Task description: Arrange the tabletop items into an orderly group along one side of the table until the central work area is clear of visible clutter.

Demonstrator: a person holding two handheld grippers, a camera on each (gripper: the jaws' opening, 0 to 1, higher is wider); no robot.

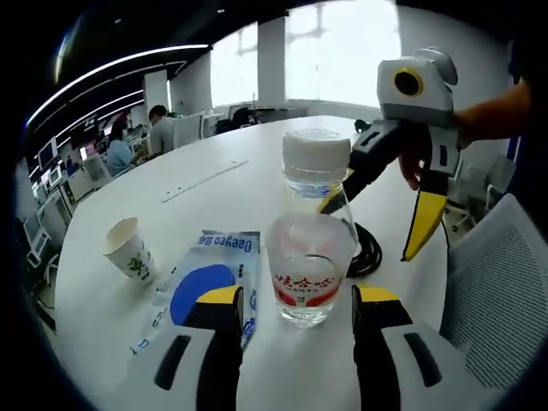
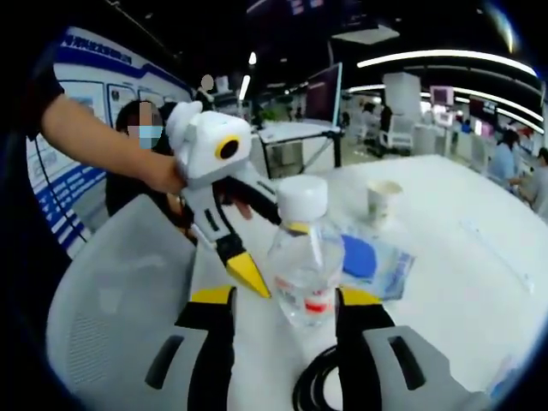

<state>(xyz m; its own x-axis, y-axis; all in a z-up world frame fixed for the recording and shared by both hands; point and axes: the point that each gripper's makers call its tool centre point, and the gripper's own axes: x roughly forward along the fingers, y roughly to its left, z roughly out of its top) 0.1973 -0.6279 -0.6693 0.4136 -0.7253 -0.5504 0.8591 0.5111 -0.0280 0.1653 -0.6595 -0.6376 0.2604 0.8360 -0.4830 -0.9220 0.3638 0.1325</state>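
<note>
As jaws gape, left claw (image 1: 295, 300) level

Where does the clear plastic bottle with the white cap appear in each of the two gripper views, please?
Left gripper view: the bottle stands at centre, directly behind the clear cup.
Right gripper view: the bottle stands at centre, just beyond the open right claw.
Shared landmark: the blue and white packet lying flat on the table beside it.
</note>
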